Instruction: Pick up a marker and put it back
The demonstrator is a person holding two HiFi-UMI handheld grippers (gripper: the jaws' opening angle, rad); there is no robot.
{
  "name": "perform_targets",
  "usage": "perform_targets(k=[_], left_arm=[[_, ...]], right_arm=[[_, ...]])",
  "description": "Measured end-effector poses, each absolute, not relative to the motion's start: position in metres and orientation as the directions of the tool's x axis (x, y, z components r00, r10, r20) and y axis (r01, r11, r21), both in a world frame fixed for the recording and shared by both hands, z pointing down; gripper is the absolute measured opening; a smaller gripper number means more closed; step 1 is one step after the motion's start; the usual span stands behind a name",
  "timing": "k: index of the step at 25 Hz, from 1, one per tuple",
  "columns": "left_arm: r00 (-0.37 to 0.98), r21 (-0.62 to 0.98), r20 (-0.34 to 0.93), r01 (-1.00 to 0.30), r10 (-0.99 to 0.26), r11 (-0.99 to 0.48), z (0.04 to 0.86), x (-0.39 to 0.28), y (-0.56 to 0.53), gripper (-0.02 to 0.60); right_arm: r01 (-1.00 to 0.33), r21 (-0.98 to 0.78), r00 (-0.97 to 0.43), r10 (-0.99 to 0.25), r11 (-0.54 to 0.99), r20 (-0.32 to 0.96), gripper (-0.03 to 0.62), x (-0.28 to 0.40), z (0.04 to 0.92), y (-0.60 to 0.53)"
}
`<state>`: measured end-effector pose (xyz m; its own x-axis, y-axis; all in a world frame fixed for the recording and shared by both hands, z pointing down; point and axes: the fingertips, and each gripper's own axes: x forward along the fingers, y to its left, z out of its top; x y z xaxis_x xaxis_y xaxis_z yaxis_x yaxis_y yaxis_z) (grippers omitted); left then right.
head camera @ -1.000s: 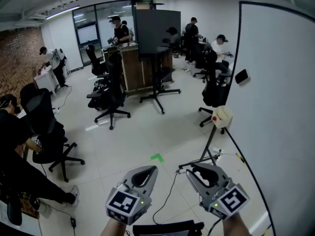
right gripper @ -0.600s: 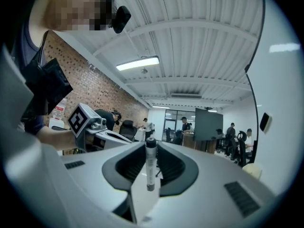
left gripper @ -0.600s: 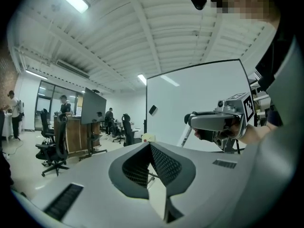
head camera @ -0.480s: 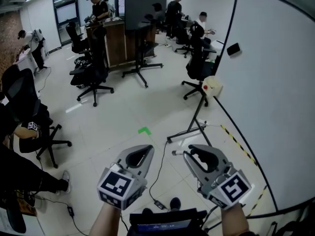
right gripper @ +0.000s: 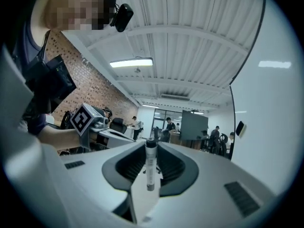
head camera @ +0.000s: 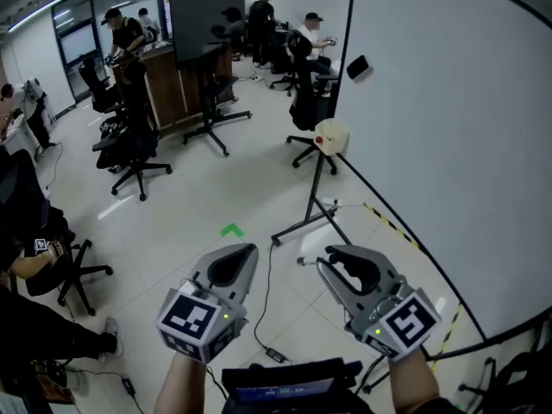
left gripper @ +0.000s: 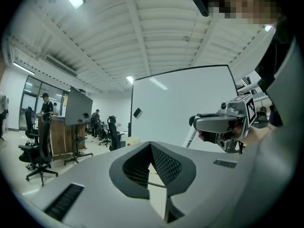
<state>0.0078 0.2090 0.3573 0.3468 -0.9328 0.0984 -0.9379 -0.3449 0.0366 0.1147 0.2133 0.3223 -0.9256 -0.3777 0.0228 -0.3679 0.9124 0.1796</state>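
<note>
My right gripper [head camera: 324, 262] is shut on a white marker [right gripper: 151, 165] with a dark cap. The marker stands upright between the pads in the right gripper view, and its end pokes out to the left [head camera: 303, 260] in the head view. My left gripper [head camera: 248, 251] is held beside it, shut, with nothing between its jaws [left gripper: 151, 146]. Both point roughly level over the floor, near the lower left corner of a large whiteboard [head camera: 448, 145]. From the left gripper view the right gripper [left gripper: 199, 123] shows with the marker [left gripper: 192, 137] hanging below its tips.
A black eraser [head camera: 358, 65] sticks to the whiteboard. The board's stand [head camera: 309, 222] carries a cream box with a red button [head camera: 332, 134]. Office chairs [head camera: 129, 149], a dark screen on a stand [head camera: 205, 24] and several people fill the room's back. Cables and a green floor mark [head camera: 231, 229] lie ahead.
The view has swung toward the whiteboard, which now fills the right side. Both grippers have travelled with it, side by side. The marker stays in the right gripper's grip.
</note>
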Motion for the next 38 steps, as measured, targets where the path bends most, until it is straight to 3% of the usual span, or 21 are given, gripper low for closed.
perform_targets(k=[15,32,38], left_arm=[[0.333,-0.026,0.161,-0.939,-0.929,-0.342,0.354,0.117,0.190,-0.003],[0.202,-0.055,0.183,-0.975,-0.962,-0.216,0.368,0.146,0.187,-0.002],[0.193,-0.094,0.142,-0.974,-0.971,-0.208,0.344,0.136,0.178,-0.003]], right_arm=[[-0.342,0.063,-0.939,-0.343,0.938,0.008,0.091,0.220,0.343,0.171],[-0.254,0.041,-0.967,-0.255,0.966,0.020,0.091,0.253,0.364,0.152],[-0.250,0.095,-0.968,-0.248,0.964,-0.029,0.091,0.246,0.333,0.138]])
